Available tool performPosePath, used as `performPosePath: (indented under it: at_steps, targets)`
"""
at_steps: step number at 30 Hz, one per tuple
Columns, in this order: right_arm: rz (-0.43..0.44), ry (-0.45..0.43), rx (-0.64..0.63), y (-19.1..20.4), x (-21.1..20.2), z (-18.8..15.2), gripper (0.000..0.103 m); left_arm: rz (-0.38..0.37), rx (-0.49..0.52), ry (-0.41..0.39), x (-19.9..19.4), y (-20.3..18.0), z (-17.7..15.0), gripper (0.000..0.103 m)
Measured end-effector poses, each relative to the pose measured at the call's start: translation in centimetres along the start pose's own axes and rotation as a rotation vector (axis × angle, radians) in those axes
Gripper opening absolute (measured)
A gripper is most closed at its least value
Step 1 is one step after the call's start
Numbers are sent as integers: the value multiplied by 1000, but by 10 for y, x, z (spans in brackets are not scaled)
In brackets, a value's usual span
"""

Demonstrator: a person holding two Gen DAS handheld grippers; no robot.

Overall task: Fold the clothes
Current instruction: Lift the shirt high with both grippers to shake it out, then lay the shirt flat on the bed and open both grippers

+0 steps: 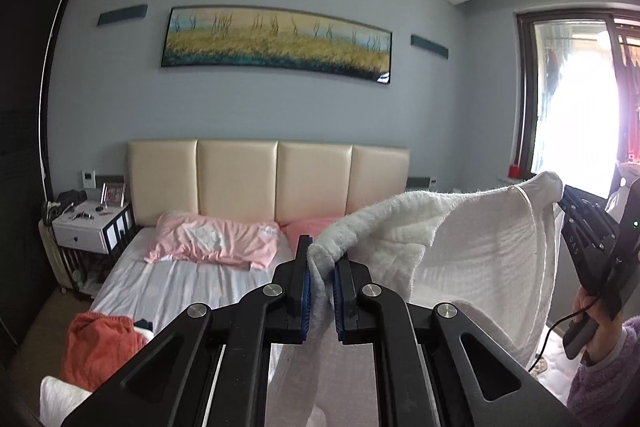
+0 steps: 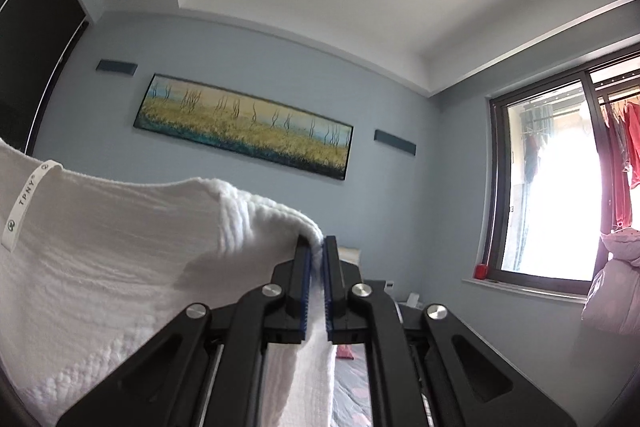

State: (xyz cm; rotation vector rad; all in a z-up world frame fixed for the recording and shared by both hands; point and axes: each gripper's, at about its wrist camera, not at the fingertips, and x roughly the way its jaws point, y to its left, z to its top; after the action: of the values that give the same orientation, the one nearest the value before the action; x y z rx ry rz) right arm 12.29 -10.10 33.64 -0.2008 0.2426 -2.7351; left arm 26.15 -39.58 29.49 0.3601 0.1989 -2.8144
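A white fleece garment (image 1: 472, 247) hangs in the air above the bed (image 1: 180, 279), stretched between the two grippers. The left gripper (image 1: 320, 263) pinches one top corner, the right gripper (image 2: 316, 259) the other — both jaws pressed tight on cloth. It reads as a held-up spread; whichever fold follows needs the top edge kept level and taut.

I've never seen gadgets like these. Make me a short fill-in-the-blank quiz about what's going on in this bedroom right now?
1. Both grippers are clamped on a ____ towel.
2. The left gripper and the right gripper hold it lifted above the ____.
3. The pillow by the headboard is ____.
4. An ____ cloth lies near the bed's foot.

Missing words: white; bed; pink; orange
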Motion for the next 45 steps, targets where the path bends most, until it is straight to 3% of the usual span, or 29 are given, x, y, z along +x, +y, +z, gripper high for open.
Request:
performPosePath:
  at_steps: [6, 12, 20, 26, 30, 34, 38, 39, 41, 45]
  targets:
    - [46, 231, -51, 34, 93, -95, 5, 65, -13, 171, 133, 21, -50, 10]
    - [59, 399, -128, 65, 194, -182, 5, 131, -24, 333, 269, 41, -99, 10]
    - [73, 561, -229, 103, 334, -295, 5, 236, -2, 513, 451, 64, -164, 10]
    - [155, 700, -252, 137, 416, -395, 5, 270, -3, 644, 563, 96, -248, 10]
    - [212, 793, -236, 154, 450, -457, 5, 279, -20, 685, 608, 109, -291, 12]
    - [244, 852, -216, 165, 467, -498, 6, 292, -24, 735, 637, 116, -319, 15]
    - [290, 947, -121, 164, 481, -516, 9, 290, -76, 764, 641, 125, -326, 45]
    - [308, 980, -87, 162, 485, -520, 16, 287, -92, 763, 639, 127, -326, 51]
    - [344, 1045, 0, 152, 489, -523, 33, 285, -92, 756, 630, 128, -318, 55]
    - [357, 1110, 140, 119, 479, -515, 42, 275, -97, 744, 600, 134, -301, 71]
